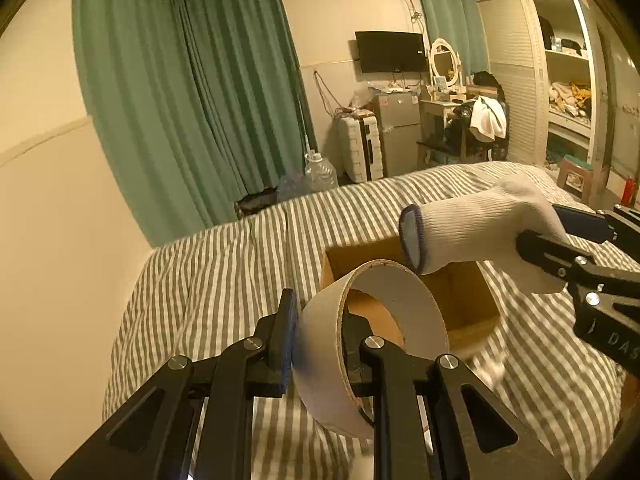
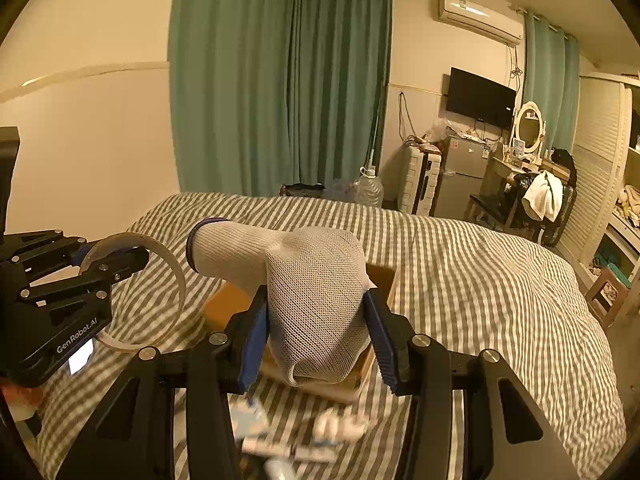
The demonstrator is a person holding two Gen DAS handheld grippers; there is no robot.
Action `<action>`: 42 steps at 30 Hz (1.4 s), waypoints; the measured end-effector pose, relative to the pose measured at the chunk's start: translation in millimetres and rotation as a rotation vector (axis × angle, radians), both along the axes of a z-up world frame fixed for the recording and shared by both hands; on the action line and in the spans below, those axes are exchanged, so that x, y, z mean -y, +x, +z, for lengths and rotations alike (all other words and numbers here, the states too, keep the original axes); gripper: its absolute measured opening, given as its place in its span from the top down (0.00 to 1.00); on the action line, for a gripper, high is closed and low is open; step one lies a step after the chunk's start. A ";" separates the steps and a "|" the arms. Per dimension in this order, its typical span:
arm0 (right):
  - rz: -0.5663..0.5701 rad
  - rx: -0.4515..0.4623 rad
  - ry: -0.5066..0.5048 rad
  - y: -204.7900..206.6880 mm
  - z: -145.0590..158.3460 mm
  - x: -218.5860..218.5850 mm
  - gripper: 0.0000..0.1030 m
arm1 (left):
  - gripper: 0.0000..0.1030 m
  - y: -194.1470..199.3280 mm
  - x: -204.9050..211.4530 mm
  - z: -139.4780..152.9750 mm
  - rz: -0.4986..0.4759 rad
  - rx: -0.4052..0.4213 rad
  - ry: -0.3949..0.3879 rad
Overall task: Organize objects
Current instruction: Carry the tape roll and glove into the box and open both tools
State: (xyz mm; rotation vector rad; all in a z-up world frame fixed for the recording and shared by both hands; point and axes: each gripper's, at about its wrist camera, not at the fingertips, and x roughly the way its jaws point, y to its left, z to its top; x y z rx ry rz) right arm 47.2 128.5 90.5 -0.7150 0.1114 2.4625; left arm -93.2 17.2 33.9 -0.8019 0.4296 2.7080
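Note:
A wide whitish tape roll (image 1: 320,364) with a brown cardboard core hangs above the bed, my left gripper (image 1: 320,312) shut across its wall. In the right wrist view that roll (image 2: 176,272) and the left gripper (image 2: 108,256) are at the left. My right gripper (image 2: 316,320) is shut on a bulging white knit glove (image 2: 316,300) with a blue-edged cuff pointing left. The left wrist view has the glove (image 1: 480,224) and right gripper (image 1: 560,236) at the right. An open cardboard box (image 1: 464,296) lies on the bed under both; the glove covers most of the box (image 2: 384,276).
The bed (image 1: 224,264) has a grey-and-white striped cover. Blurred small white items (image 2: 320,428) lie on it near my right gripper. Green curtains (image 1: 180,92), a water jug (image 1: 320,172), a suitcase (image 1: 360,148), a small fridge (image 1: 400,132) and a wardrobe (image 1: 560,80) stand beyond.

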 end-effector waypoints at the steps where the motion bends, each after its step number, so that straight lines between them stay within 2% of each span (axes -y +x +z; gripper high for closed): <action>1: -0.003 -0.001 -0.005 -4.5 1.1 -7.2 0.55 | 0.83 -11.1 -4.3 -1.6 -0.002 0.006 -0.002; 5: -0.014 0.020 -0.029 -33.6 -5.9 -49.7 0.55 | 0.83 -60.2 -27.3 -20.7 -0.017 0.054 -0.012; 11: -0.014 0.107 -0.056 -78.5 -46.0 -99.1 0.55 | 0.83 -110.2 -57.4 -66.9 -0.036 0.132 -0.060; 15: -0.005 0.164 -0.072 -97.5 -78.0 -120.9 0.55 | 0.83 -128.7 -66.8 -95.6 -0.060 0.188 -0.070; 19: 0.003 0.211 -0.064 -100.3 -105.9 -123.5 0.54 | 0.83 -133.3 -69.4 -117.2 -0.083 0.220 -0.067; 23: 0.004 0.234 -0.020 -100.1 -115.7 -118.1 0.51 | 0.79 -131.7 -71.8 -126.3 -0.098 0.260 -0.067; 24: 0.001 0.213 -0.031 -97.3 -113.5 -118.7 0.49 | 0.76 -131.1 -72.0 -124.3 -0.098 0.262 -0.066; 25: 0.001 0.197 -0.039 -94.4 -110.7 -118.3 0.42 | 0.72 -128.9 -71.6 -122.9 -0.098 0.267 -0.059; 27: -0.007 0.147 -0.052 -85.2 -101.6 -116.5 0.26 | 0.40 -123.8 -68.9 -118.1 -0.098 0.282 -0.044; 29: -0.022 0.116 -0.053 -76.8 -93.4 -110.7 0.24 | 0.28 -114.5 -66.2 -106.4 -0.086 0.260 -0.038; 32: -0.036 0.105 -0.064 -64.8 -76.7 -104.2 0.24 | 0.27 -100.5 -62.5 -87.3 -0.088 0.233 -0.055; 36: -0.049 0.085 -0.030 -41.0 -44.3 -81.0 0.23 | 0.11 -76.6 -52.1 -48.5 -0.092 0.185 -0.028; 38: -0.056 0.076 -0.003 -27.0 -24.7 -70.7 0.22 | 0.11 -62.4 -46.1 -28.6 -0.086 0.147 -0.018; 42: -0.061 0.066 0.046 -6.3 9.3 -45.3 0.19 | 0.07 -54.4 -44.5 -9.6 -0.074 0.122 -0.039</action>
